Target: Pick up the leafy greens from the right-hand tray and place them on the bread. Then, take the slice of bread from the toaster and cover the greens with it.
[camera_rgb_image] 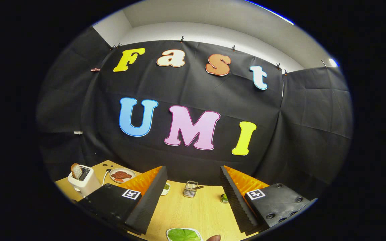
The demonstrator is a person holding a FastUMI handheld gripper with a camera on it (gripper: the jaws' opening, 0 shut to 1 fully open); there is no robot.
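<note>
Table [186, 211]: wood top, bearing all items.
Gripper [193, 197]: raised above table, fingers spread wide, holding nothing.
Toaster [83, 182]: beyond left finger, bread [76, 170] upright in slot. Likely stiff, crumbly; pinch exposed top edge.
Greens [183, 235]: on plate, between fingers, near. Likely light, limp, tearable; pinch leaf edge gently.

Even bright light from above, sharp focus at centre, strong fisheye bending toward edges
</note>
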